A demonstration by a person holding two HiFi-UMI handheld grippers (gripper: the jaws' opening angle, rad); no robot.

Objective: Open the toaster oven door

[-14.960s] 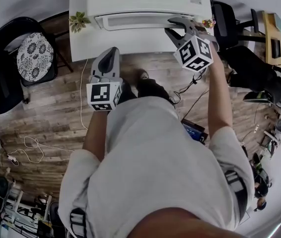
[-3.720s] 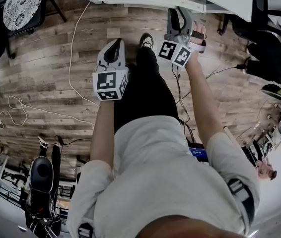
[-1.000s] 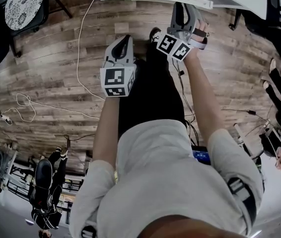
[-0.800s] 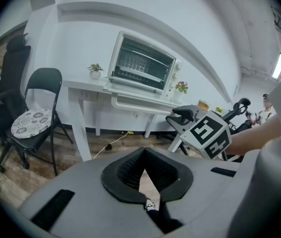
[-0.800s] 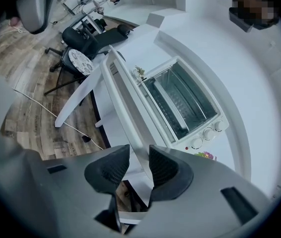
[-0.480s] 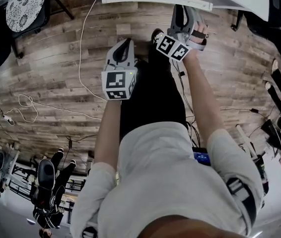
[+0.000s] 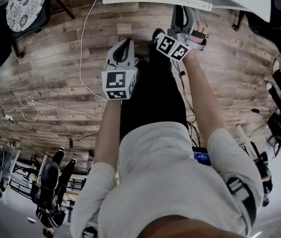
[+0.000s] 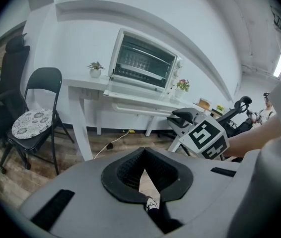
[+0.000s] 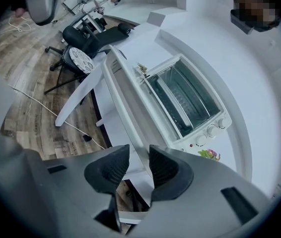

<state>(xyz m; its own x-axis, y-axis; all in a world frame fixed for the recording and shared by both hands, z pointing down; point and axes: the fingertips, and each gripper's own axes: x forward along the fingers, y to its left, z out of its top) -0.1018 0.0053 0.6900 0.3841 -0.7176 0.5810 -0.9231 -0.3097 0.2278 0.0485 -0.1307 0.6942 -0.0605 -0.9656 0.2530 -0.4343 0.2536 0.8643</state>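
The white toaster oven stands on a white table. Its glass door looks folded down flat in front of it, and the racks show inside. The right gripper view has the oven ahead, well beyond the jaws. My left gripper is shut with nothing in it and hangs over the floor. My right gripper is open and empty. It is held higher, near the table's edge, and touches nothing.
A black folding chair with a patterned cushion stands left of the table. A small potted plant and flowers flank the oven. A white cable trails over the wooden floor. Office chairs crowd the right.
Fifteen seconds ago the right gripper was up at the oven on the table; now both grippers hang back over the floor. In the last second they have barely moved.
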